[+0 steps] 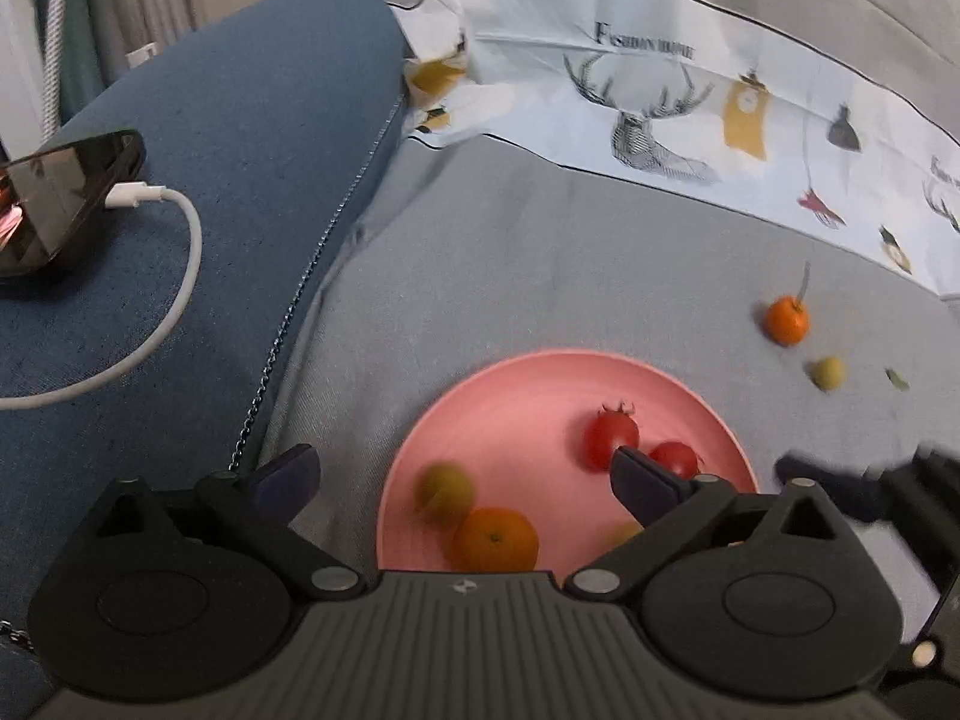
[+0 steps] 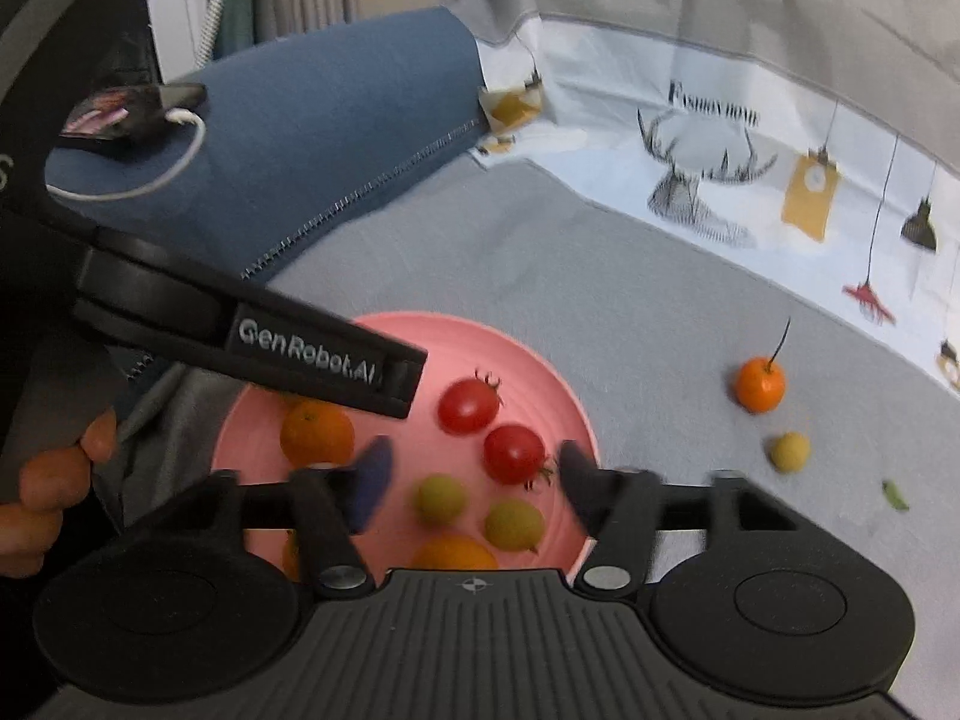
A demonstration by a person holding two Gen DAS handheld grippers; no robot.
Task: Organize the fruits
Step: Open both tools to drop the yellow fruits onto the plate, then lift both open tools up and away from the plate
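Two grippers are hovering over the pink plate [image 2: 558, 396], both with jaws spread apart and nothing between them. The left gripper [image 1: 465, 483] is hanging above the plate's near side, the right gripper [image 2: 474, 480] above its middle. Two red tomatoes [image 2: 468, 405], yellow-green fruits [image 2: 441, 499] and an orange [image 2: 317, 433] are lying on the plate. Another orange [image 2: 759, 385] and a small green fruit [image 2: 789, 451] are sitting on the grey cloth [image 2: 630, 312], well right of the plate.

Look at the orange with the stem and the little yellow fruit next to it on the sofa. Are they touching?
Apart. The right wrist view shows grey cushion between the stemmed orange and the yellow fruit.
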